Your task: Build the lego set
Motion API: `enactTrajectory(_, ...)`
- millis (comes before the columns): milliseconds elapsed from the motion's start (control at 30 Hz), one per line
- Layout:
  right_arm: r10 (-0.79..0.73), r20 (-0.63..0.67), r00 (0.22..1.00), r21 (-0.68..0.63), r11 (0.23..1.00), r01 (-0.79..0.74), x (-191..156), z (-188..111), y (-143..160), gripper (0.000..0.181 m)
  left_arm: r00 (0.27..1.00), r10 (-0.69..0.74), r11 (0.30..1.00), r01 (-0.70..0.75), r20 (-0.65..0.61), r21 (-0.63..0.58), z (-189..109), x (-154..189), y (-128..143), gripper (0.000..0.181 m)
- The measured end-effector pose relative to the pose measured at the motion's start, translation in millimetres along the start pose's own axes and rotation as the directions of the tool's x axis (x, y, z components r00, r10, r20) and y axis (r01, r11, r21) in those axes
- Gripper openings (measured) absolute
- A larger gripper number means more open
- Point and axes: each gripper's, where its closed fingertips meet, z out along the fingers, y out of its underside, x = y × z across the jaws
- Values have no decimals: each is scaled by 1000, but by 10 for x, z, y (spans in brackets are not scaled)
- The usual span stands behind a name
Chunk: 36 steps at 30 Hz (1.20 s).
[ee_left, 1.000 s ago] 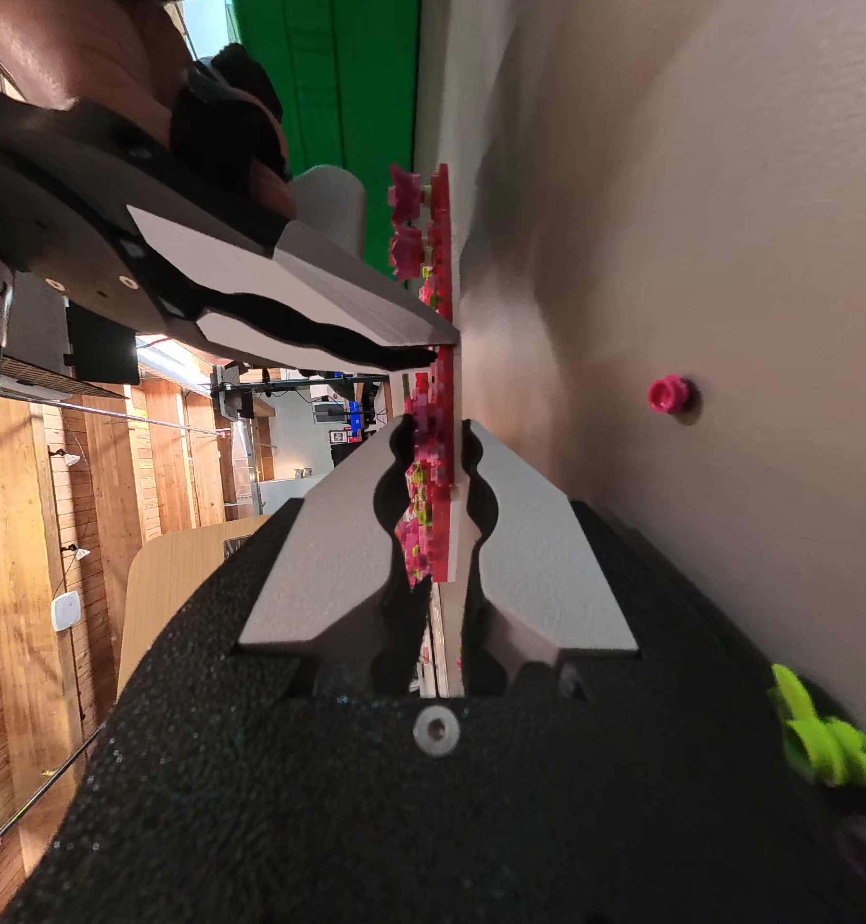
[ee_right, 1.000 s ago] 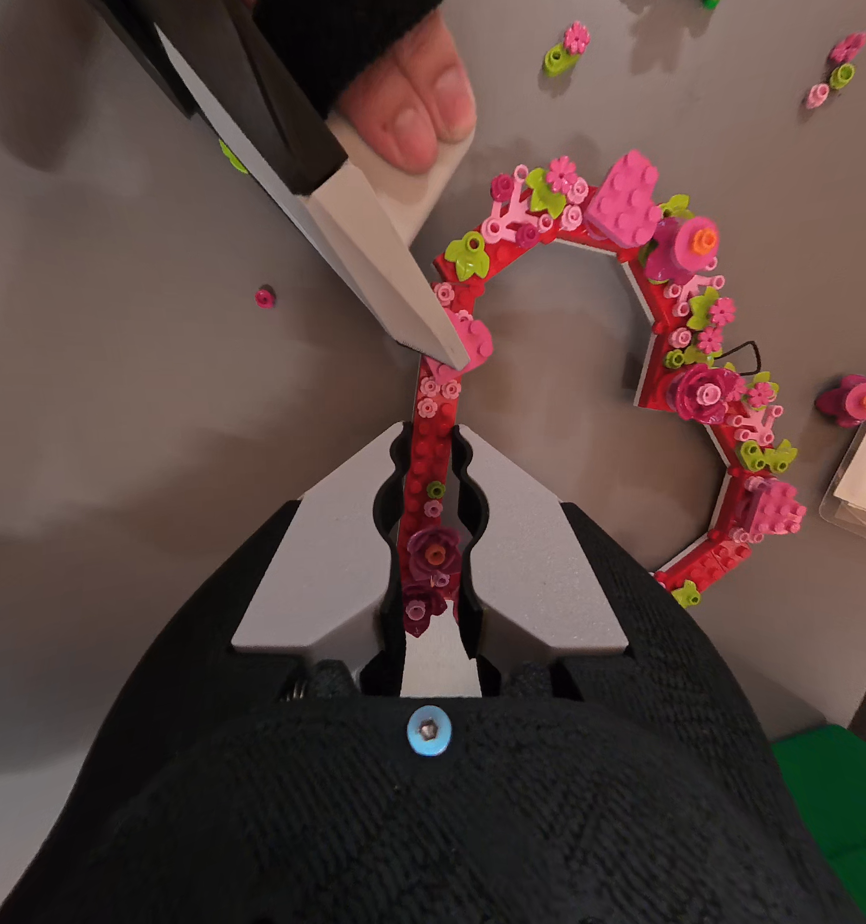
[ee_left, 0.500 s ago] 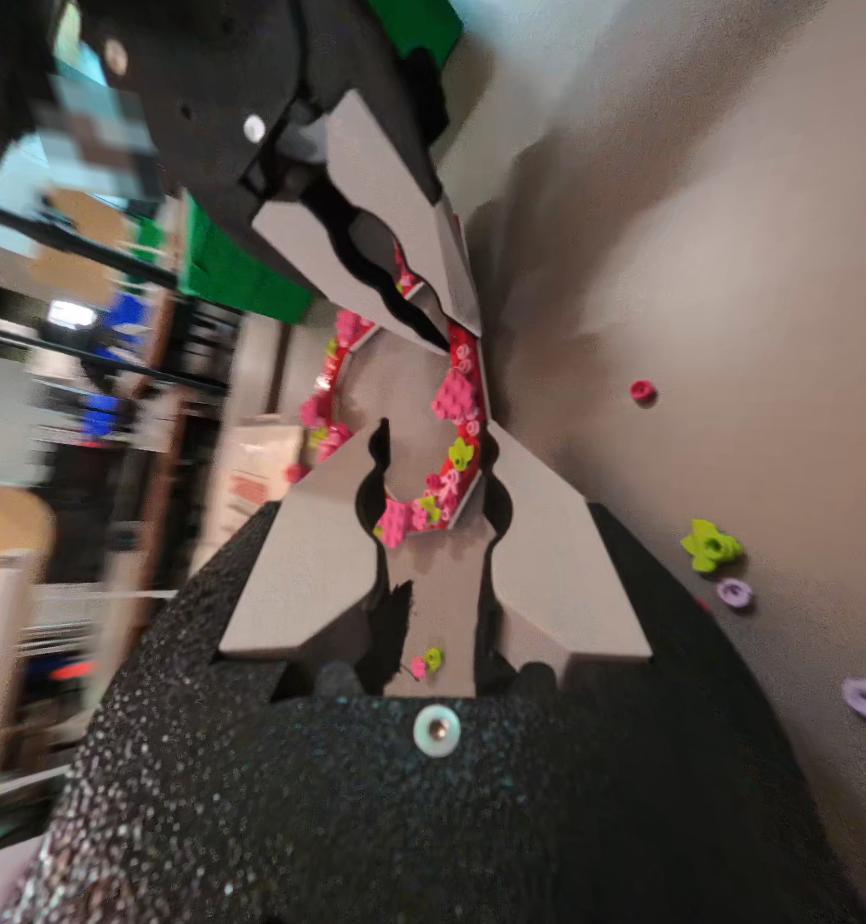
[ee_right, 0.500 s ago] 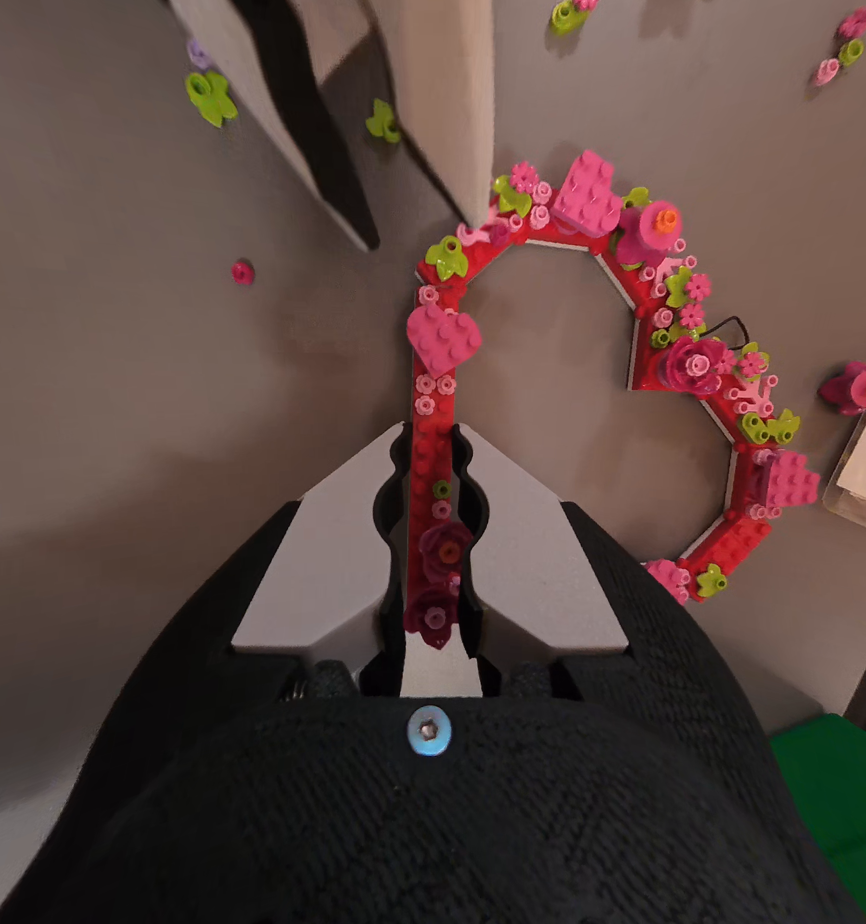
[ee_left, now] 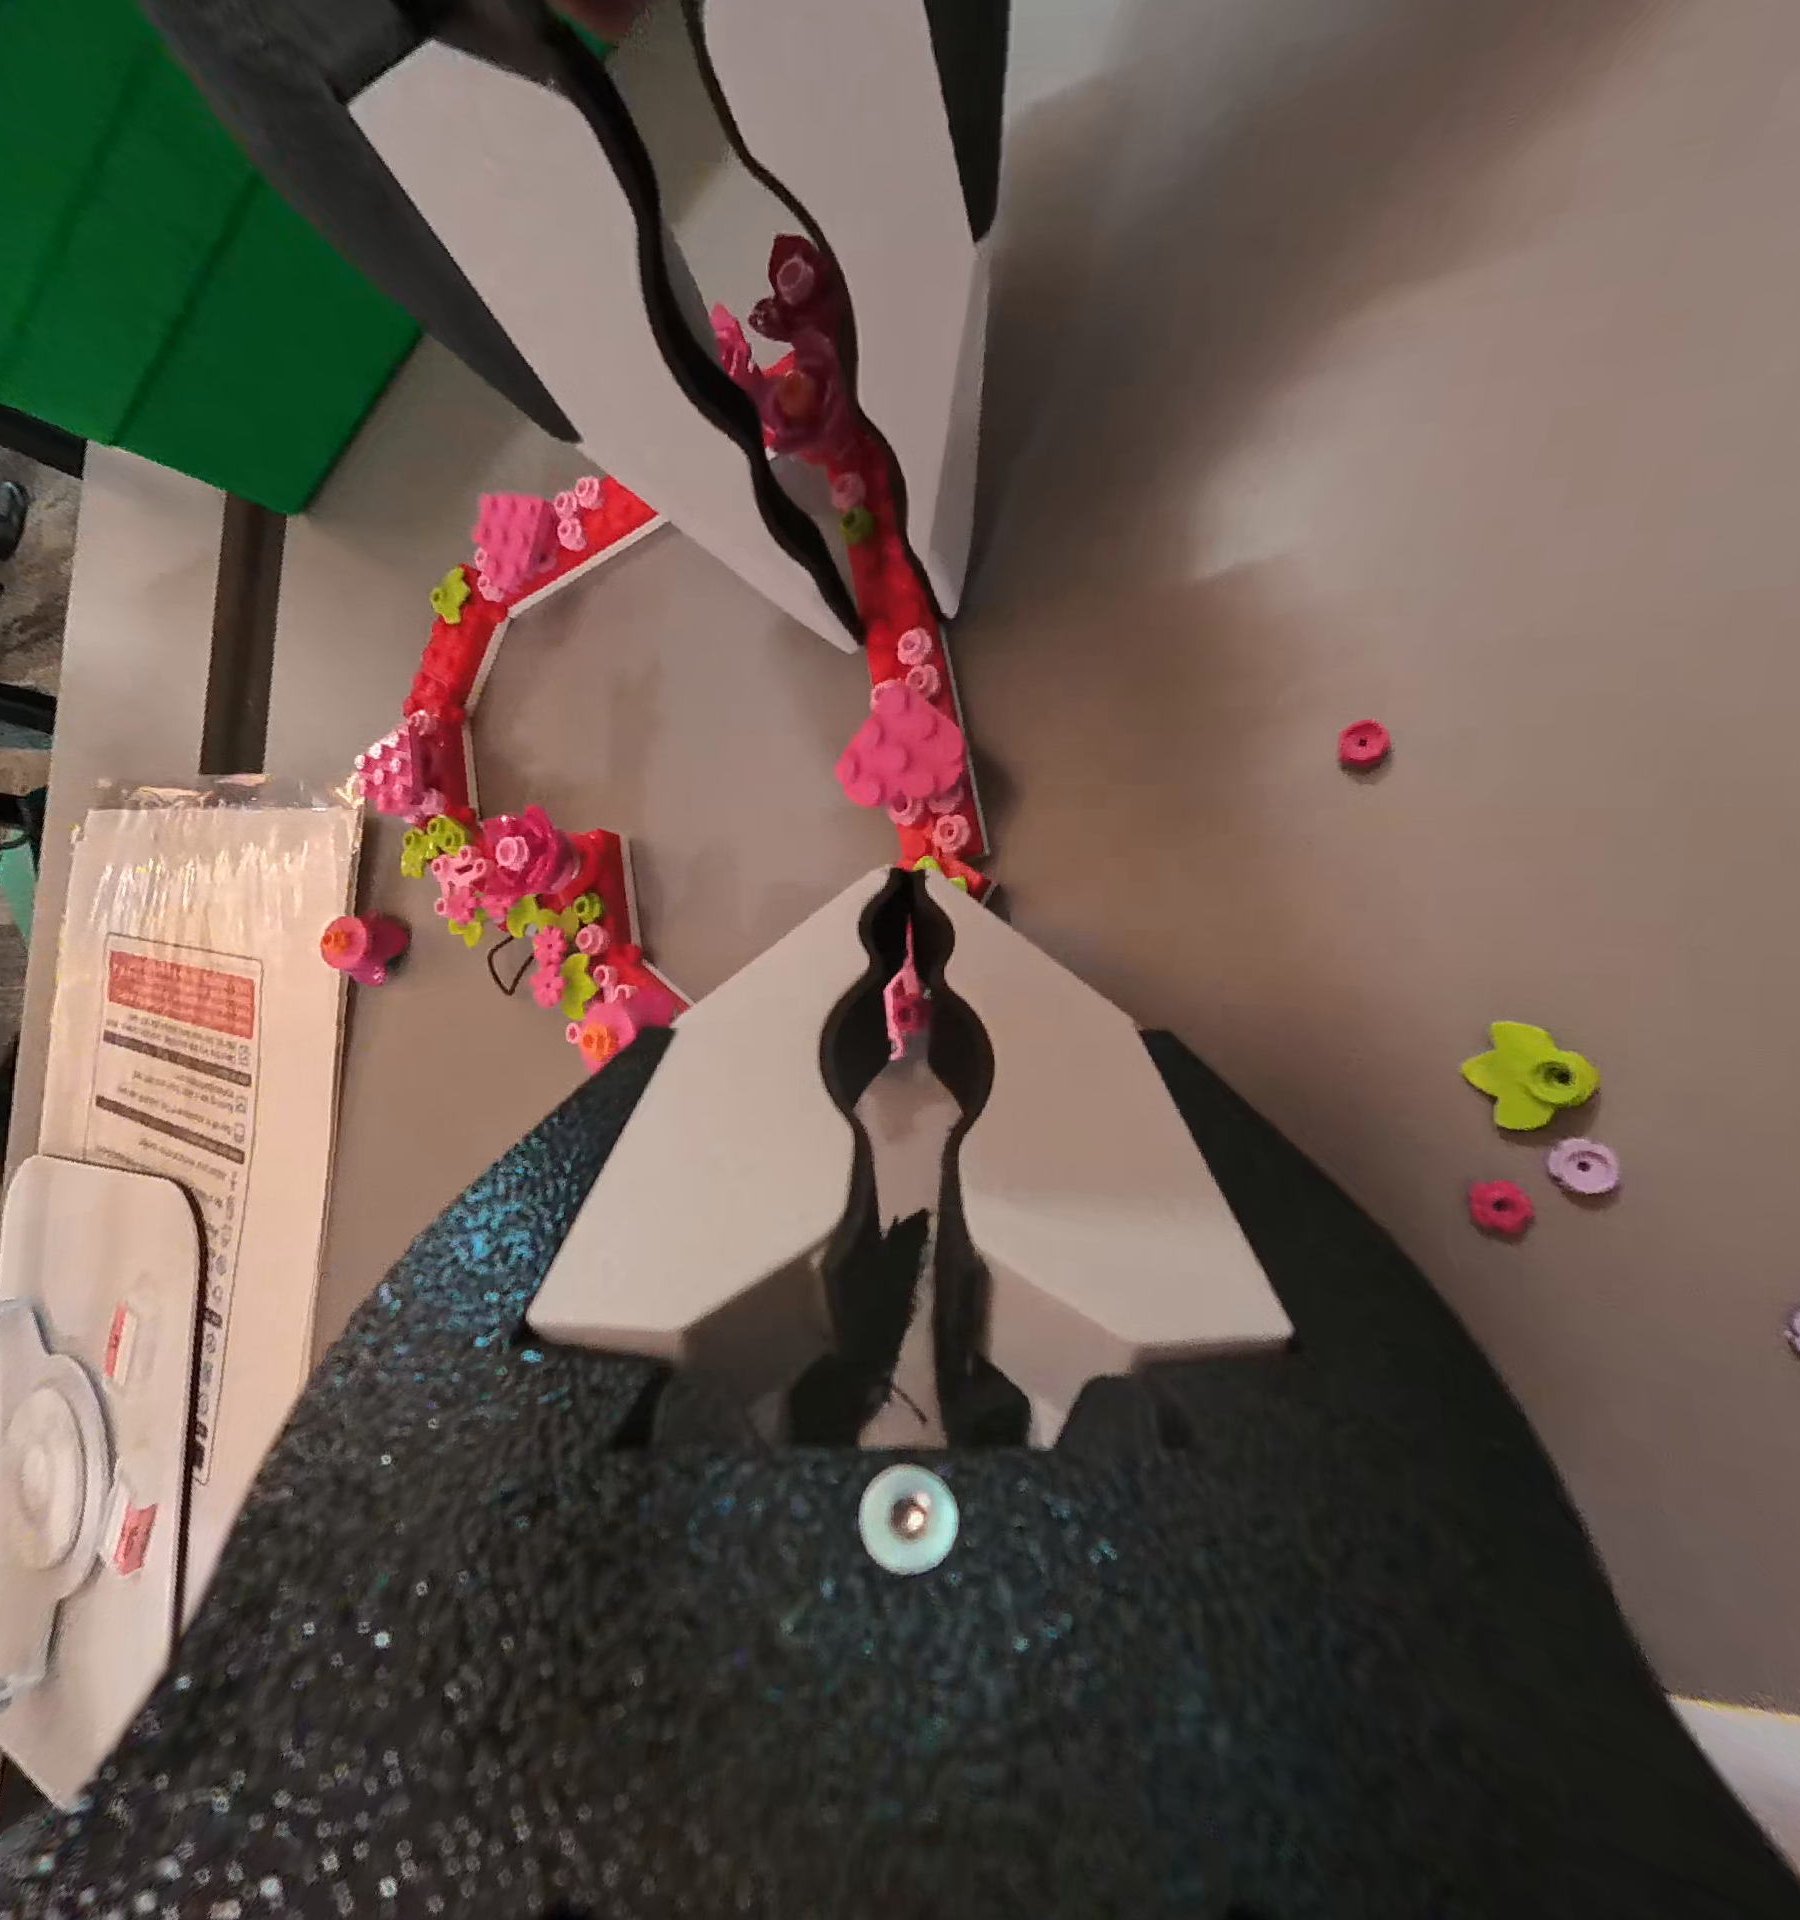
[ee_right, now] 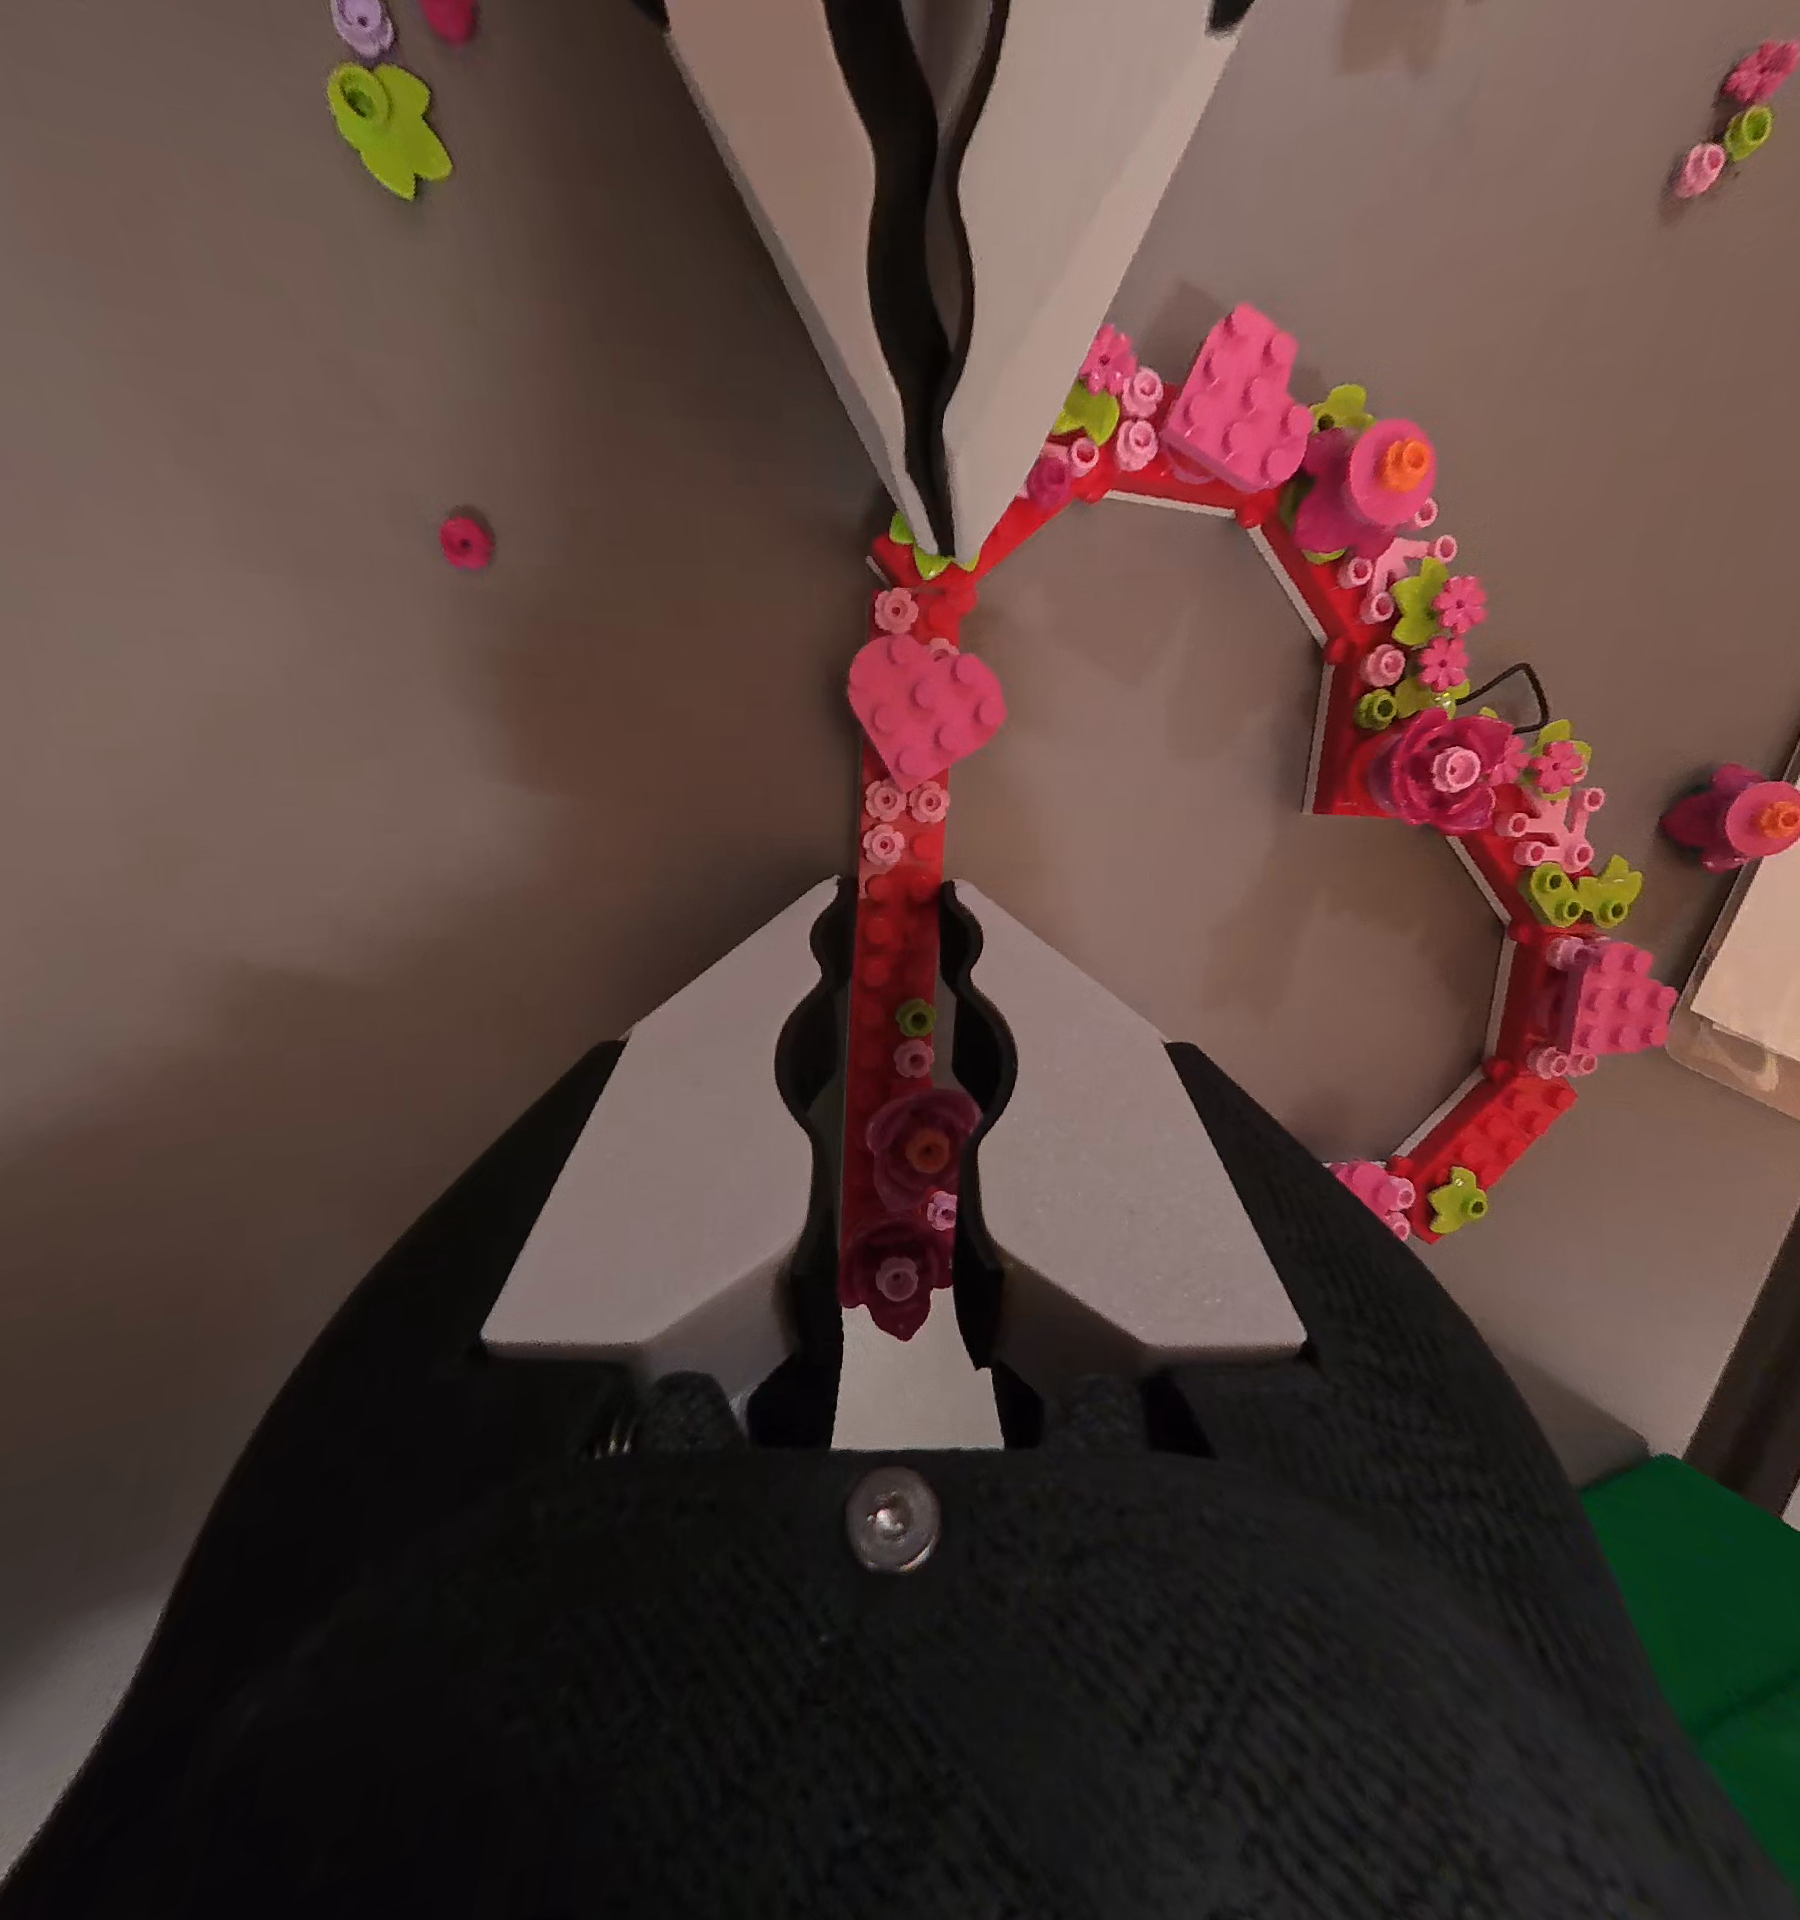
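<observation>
A red heart-shaped lego frame (ee_right: 1498, 1132) studded with pink flowers and lime leaves lies on the grey table (ee_right: 252, 831); it also shows in the left wrist view (ee_left: 449, 665). My right gripper (ee_right: 896, 896) is shut across the frame's straight strip, just below a pink heart tile (ee_right: 927, 707). It shows from above in the left wrist view (ee_left: 901, 623). My left gripper (ee_left: 906, 883) is shut, with its tips on the frame's corner by a lime leaf (ee_right: 932, 566). It enters the right wrist view (ee_right: 932, 540) from the top.
Loose pieces lie on the table: a magenta stud (ee_left: 1363, 745), a lime leaf (ee_left: 1530, 1075), lilac (ee_left: 1584, 1166) and magenta (ee_left: 1501, 1208) flowers, and a pink flower with an orange centre (ee_right: 1748, 816). A bagged booklet (ee_left: 189, 1039) and a green bin (ee_left: 148, 229) lie beyond the frame. About 6 cm separates my left fingertips from my right. The magenta stud (ee_left: 1363, 745) is about equally far from each gripper, around 8 cm. My right wrist view (ee_right: 484, 544) looks at it from another angle.
My left gripper let go of the frame's edge, swung round over the frame, and shut with its tips at the frame's corner. The right gripper kept its hold on the strip.
</observation>
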Motion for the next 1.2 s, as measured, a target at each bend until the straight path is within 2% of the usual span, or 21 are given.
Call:
enactTrajectory(200, 33, -65, 997, 47, 998, -30, 41, -57, -40, 18, 1000, 12, 999, -12, -12, -39, 5, 9, 6, 0)
enactTrajectory(267, 86, -135, 987, 148, 987, -65, 105, -218, -136, 22, 1000, -8, 999, 7, -12, -34, 6, 10, 5, 0)
enactTrajectory(333, 174, -244, 954, 304, 948, -95, 220, -479, -240, 25, 999, -47, 999, 47, -9, -15, 7, 7, 2, 0)
enactTrajectory(400, 324, -395, 860, 505, 858, -91, 410, -846, -304, 27, 995, -100, 995, 100, -11, 13, 7, 1, -7, 0)
enactTrajectory(433, 421, -458, 783, 605, 793, -71, 499, -1060, -296, 29, 992, -130, 991, 130, -3, 36, 11, -17, -20, 0)
enactTrajectory(500, 619, -563, 548, 754, 656, 35, 615, -1526, -146, 31, 971, -217, 967, 199, 103, 158, -70, -219, -131, 0)
enactTrajectory(567, 775, -582, 245, 813, 546, 203, 524, -1958, 120, 30, 909, -358, 888, 262, 211, 377, -400, -537, -334, 2)
enactTrajectory(600, 809, -574, 125, 805, 530, 267, 413, -2075, 242, 27, 860, -448, 813, 280, 242, 511, -658, -704, -423, 4)
enactTrajectory(633, 823, -567, 41, 794, 533, 291, 312, -2112, 345, 25, 800, -546, 711, 286, 248, 643, -958, -847, -471, 3)
enactTrajectory(700, 847, -531, -25, 814, 518, 262, 210, -2040, 470, 25, 680, -702, 479, 229, 213, 848, -1585, -1017, -422, 4)
enactTrajectory(733, 863, -504, -37, 835, 497, 236, 190, -1986, 507, 25, 620, -756, 392, 174, 208, 903, -1864, -1048, -322, 5)
enactTrajectory(767, 874, -483, -49, 850, 482, 212, 175, -1928, 541, 24, 566, -792, 346, 110, 227, 932, -2094, -1041, -206, 5)
enactTrajectory(800, 876, -477, -67, 857, 481, 187, 163, -1868, 586, 21, 512, -818, 334, 51, 263, 941, -2275, -1009, -82, 5)
enactTrajectory(833, 868, -489, -86, 853, 496, 159, 158, -1810, 632, 16, 464, -833, 345, 5, 303, 939, -2413, -957, 32, 2)
enactTrajectory(967, 805, -572, -159, 805, 588, 83, 181, -1754, 751, 1, 350, -834, 429, -74, 427, 900, -2767, -798, 436, 0)
enactTrajectory(1067, 747, -639, -182, 755, 655, 36, 218, -1705, 762, 0, 218, -804, 545, -105, 554, 832, -3074, -855, 907, 0)
enactTrajectory(1133, 699, -690, -188, 710, 704, 14, 240, -1678, 738, 0, 161, -780, 597, -102, 605, 796, -3217, -877, 1175, 0)
enactTrajectory(1200, 647, -734, -208, 662, 749, -8, 255, -1673, 739, 0, 136, -751, 641, -86, 646, 763, -3255, -873, 1376, 0)
